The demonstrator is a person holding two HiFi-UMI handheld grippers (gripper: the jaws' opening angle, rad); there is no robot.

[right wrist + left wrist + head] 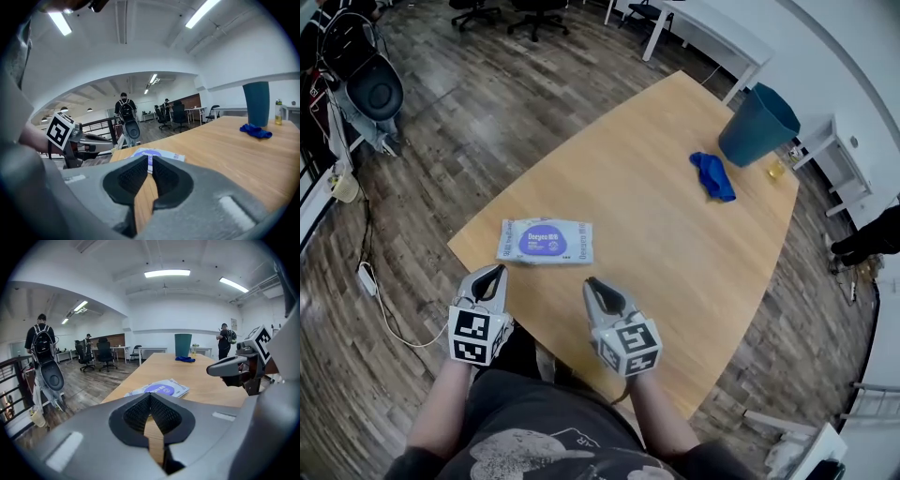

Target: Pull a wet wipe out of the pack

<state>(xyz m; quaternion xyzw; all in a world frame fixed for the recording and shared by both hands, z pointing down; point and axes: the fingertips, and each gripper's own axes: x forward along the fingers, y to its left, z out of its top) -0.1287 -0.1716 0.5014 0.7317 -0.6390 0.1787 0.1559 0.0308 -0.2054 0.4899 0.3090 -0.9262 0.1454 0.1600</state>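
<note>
The wet wipe pack (545,241) lies flat on the tabletop (666,202), near the edge closest to the person. It sits just ahead of both claws. No claw touches it. The left claw (494,274) points at the pack's left end, with a small strip of bare wood between them. The right claw (592,283) is just past the pack's right end and a little nearer to the person.

The left claw is shut tight. Its two dark tips meet, and there is nothing between them. In the left gripper view, the pack shows just above the closed tips.

The right claw is open only a tiny crack. You can see a thin slit between its pads, and nothing is in it. Through that slit, a bit of the pack peeks out farther along the tabletop.

Each claw has a cube with black and white squares on it.

The pack is light blue with a big purple oval on top. A white word on the oval looks like "Deeyeo". The smaller writing is too tiny to read.

Far across the tabletop lie a blue cloth (712,175) and a teal bin (757,124).
</note>
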